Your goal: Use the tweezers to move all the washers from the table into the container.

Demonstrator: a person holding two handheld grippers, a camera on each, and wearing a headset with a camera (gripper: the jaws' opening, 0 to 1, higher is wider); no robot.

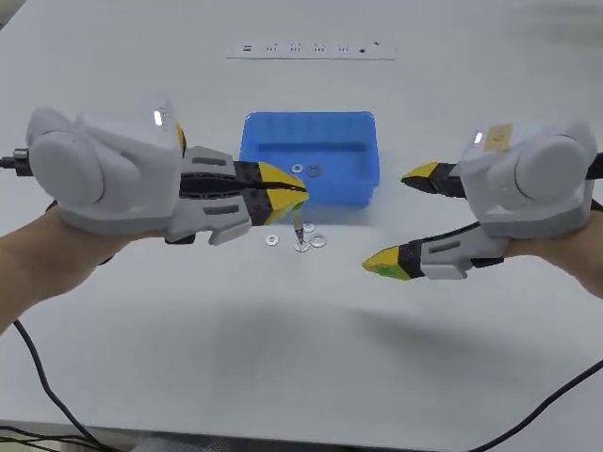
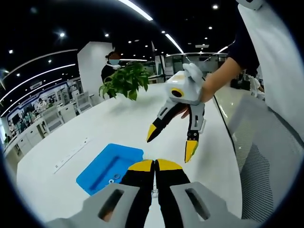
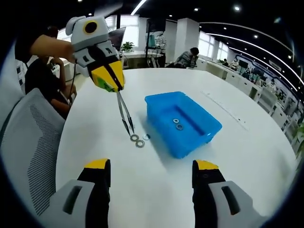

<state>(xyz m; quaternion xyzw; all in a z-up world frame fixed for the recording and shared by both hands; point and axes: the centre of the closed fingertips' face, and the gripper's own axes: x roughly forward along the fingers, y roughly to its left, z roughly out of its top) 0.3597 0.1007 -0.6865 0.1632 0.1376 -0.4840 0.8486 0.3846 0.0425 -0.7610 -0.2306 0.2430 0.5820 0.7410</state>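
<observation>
My left gripper (image 1: 300, 190) (image 2: 154, 165) is shut on a pair of metal tweezers (image 1: 301, 229) (image 3: 125, 113), which hang down with their tips just above the table. Three small washers (image 1: 272, 240) (image 3: 140, 143) lie on the white table beside those tips; I cannot tell whether the tips touch one. Just behind them stands the blue container (image 1: 311, 119) (image 3: 186, 145) (image 2: 105, 165), holding two washers (image 1: 298, 169) (image 3: 176, 120). My right gripper (image 1: 403, 219) (image 3: 151, 171) hovers open and empty to the right of the washers. It appears in the left gripper view as the right gripper (image 2: 170, 147).
A white power strip (image 1: 311, 49) lies at the far side of the table. Black cables (image 1: 38, 377) trail off the near edge at both sides. A green plant (image 2: 126, 80) and people at desks are in the background.
</observation>
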